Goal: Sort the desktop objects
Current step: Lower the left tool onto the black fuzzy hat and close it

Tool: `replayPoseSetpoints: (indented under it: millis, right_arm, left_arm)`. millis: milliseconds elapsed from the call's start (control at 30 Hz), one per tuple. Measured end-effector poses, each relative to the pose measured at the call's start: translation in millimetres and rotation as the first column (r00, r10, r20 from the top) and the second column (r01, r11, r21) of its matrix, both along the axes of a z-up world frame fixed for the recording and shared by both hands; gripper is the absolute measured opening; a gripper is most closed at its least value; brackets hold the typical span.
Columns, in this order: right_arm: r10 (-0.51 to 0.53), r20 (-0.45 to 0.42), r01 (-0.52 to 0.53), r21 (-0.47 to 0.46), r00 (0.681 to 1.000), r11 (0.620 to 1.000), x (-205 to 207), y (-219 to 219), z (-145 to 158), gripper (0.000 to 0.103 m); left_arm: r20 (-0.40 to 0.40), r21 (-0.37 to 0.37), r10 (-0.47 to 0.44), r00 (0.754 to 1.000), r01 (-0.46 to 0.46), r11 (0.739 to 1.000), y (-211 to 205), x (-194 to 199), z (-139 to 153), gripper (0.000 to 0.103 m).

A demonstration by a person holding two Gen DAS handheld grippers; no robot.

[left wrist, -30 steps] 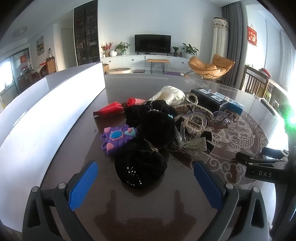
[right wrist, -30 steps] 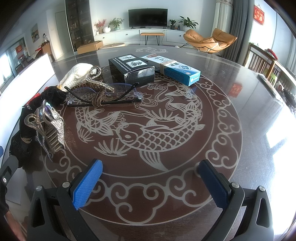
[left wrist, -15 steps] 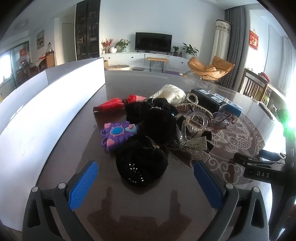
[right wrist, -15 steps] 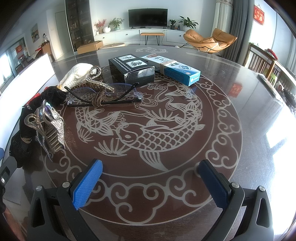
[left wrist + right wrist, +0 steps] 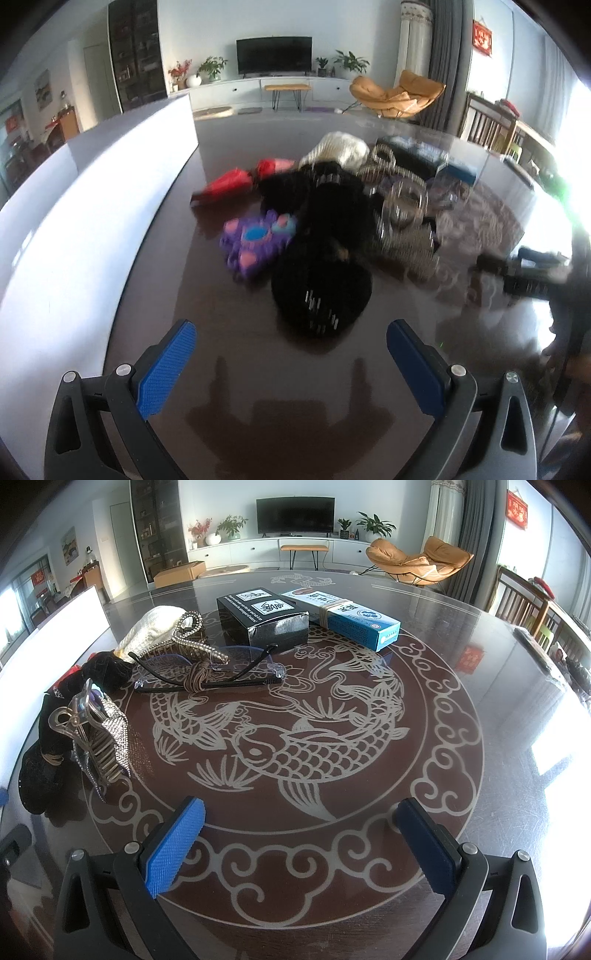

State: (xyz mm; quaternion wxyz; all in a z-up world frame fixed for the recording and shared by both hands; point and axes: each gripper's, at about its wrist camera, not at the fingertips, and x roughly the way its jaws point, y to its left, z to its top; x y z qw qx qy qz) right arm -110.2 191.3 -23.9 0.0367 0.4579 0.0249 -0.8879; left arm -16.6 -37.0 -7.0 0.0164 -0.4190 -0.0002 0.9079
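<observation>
Just above the bottom edge of the left wrist view, the left claw [image 5: 291, 345] stands released, its blue pads wide apart and empty, pointed at the black fuzzy hair piece [image 5: 320, 291] lying nearest on the dark counter [image 5: 229, 369]. That piece touches the rest of the pile: a purple toy [image 5: 255, 242] at its upper left, a clear hair claw clip [image 5: 404, 206] at its right, a red item [image 5: 231, 181] further up, and a white knitted pouch [image 5: 338, 149] near the top centre. A white box wall [image 5: 92, 206] fills the left side of the frame and looks like the likely bin.

This view is blurred, so fine edges cannot be read. Judging by the aim, the step in hand is a reach for the black piece. To do it well, straddle its near lobe only, come down low so the pads close on fabric, and keep clear of the toy and the clip.

Lower in the right wrist view, the right claw [image 5: 297, 834] is likewise released over the bare fish pattern, with the glasses [image 5: 207, 668], black box [image 5: 264, 618] and blue box [image 5: 354, 618] well apart in the upper centre.
</observation>
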Motion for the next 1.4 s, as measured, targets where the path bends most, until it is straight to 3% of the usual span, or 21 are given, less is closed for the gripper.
replayPoseSetpoints:
  millis: [100,200,367,433,500,667,800,900,1067,1400]
  right_arm:
    - [0.0,0.0,0.0,0.0,1.0,1.0,0.0,-0.1,-0.1,0.103]
    - [0.0,0.0,0.0,0.0,1.0,1.0,0.1,-0.2,-0.2,0.103]
    - [0.0,0.0,0.0,0.0,1.0,1.0,0.2,-0.3,-0.4,0.103]
    - [0.0,0.0,0.0,0.0,1.0,1.0,0.2,-0.3,-0.3,0.103]
    - [0.0,0.0,0.0,0.0,1.0,1.0,-0.1,-0.1,-0.1,0.103]
    - [0.0,-0.001,0.0,0.0,1.0,1.0,0.2,-0.4,-0.4,0.103]
    - [0.0,-0.001,0.0,0.0,1.0,1.0,0.1,-0.4,-0.3,0.103]
    - [0.0,-0.001,0.0,0.0,1.0,1.0,0.1,-0.4,-0.4,0.103]
    - [0.0,-0.001,0.0,0.0,1.0,1.0,0.0,-0.3,-0.2,0.103]
    - [0.0,-0.001,0.0,0.0,1.0,1.0,0.2,-0.6,-0.5,0.103]
  left_arm:
    - [-0.017,0.039,-0.004,1.0,0.005,0.999,3.0,-18.0,10.0,0.103]
    - [0.005,0.008,-0.026,1.0,0.026,1.0,17.8,-40.8,6.6,0.103]
    - [0.075,-0.016,-0.184,0.98,0.186,0.983,43.9,-41.9,-17.5,0.103]
    - [0.07,-0.003,-0.278,0.958,0.279,0.96,47.9,-28.3,-17.2,0.093]
    - [0.065,0.008,-0.322,0.944,0.322,0.947,45.6,-17.4,-14.2,0.093]
    - [0.076,-0.047,-0.253,0.964,0.257,0.965,27.9,-14.5,-10.2,0.094]
    - [0.067,0.047,-0.22,0.973,0.217,0.975,27.2,-31.4,-5.1,0.097]
    - [0.086,0.067,-0.21,0.974,0.205,0.976,41.1,-49.4,-6.9,0.101]
    - [0.152,-0.032,-0.206,0.967,0.213,0.977,64.3,-63.6,-22.0,0.103]
    - [0.174,-0.028,-0.186,0.967,0.194,0.981,59.2,-72.2,-23.8,0.103]
